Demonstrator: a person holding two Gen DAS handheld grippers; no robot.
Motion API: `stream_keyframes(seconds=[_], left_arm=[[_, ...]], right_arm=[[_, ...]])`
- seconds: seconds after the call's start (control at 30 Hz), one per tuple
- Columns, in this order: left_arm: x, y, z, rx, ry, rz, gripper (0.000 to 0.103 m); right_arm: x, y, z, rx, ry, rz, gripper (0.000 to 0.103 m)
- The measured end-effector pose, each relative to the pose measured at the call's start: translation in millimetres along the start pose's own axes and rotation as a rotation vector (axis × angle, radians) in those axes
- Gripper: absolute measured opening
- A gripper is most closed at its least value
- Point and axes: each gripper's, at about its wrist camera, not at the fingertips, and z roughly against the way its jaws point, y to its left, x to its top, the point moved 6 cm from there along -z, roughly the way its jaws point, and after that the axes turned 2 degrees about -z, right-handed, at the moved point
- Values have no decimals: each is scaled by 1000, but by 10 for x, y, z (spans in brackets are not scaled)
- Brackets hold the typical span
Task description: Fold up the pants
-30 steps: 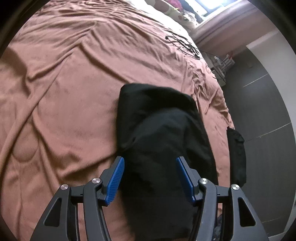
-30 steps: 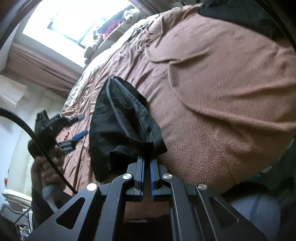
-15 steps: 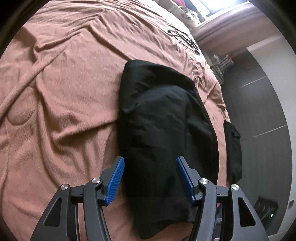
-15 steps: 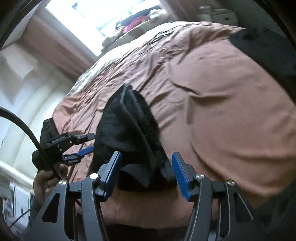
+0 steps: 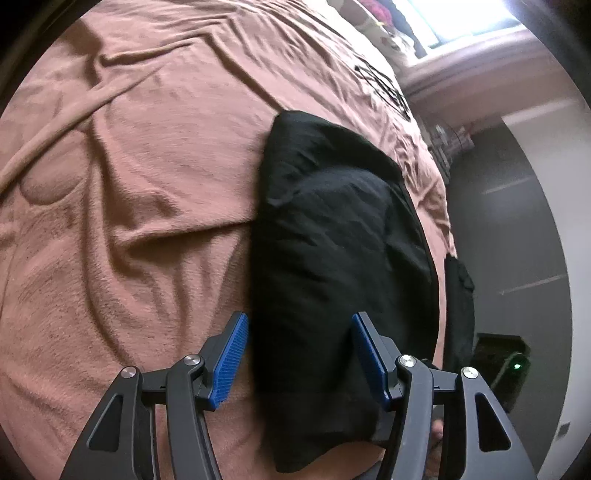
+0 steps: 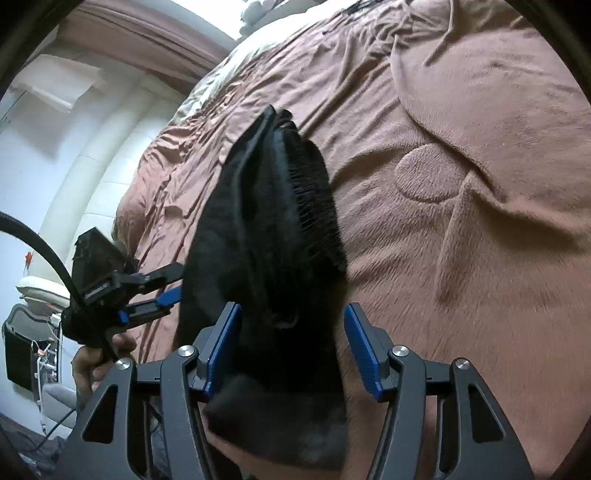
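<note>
The black pants (image 5: 332, 266) lie folded in a thick bundle on the brown bedspread (image 5: 129, 184), near the bed's right edge. My left gripper (image 5: 300, 354) is open, its blue pads on either side of the bundle's near end, holding nothing. In the right wrist view the same pants (image 6: 269, 229) lie on the bedspread (image 6: 461, 184), with the waistband edge at the far end. My right gripper (image 6: 293, 347) is open over the near end of the bundle. The left gripper (image 6: 162, 288) shows at the left of that view, held in a hand.
Another dark garment (image 5: 460, 295) hangs at the bed's right edge. A tangle of black cable (image 5: 384, 81) lies on the far part of the bed. Grey floor (image 5: 517, 229) is to the right, and a bright window (image 5: 461, 14) is beyond the bed.
My right gripper was shut on the pants one second ago and has opened, letting them drop onto the bed. Both grippers have moved closer over the bundle.
</note>
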Motion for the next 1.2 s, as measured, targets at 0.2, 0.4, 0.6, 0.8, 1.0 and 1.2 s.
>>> stream_keyframes(seconds=[0.2,0.4,0.6,0.8,1.0,1.2], left_arm=[[-54,13,-30,23,14,-3,60],[-73,-36,-90,27,21,-7,60],[-87,-98,-110,24,28,-18,60],[-85,-93,-115,16,24,-7,60],[-192,-33,-78,-11,45,10,60],[-288,-14,-51,-52,53,34,60]], right_arm=[[138,-41,-199,126,67,-21,56],[109,-41,-318,116,126,-16,14],[119,22,-94,78,38,3,8],[-48,65,-54,42,45,26,8],[-66,71,-71,-43,54,32,30],[137,193,85,-35,-60,60,65]])
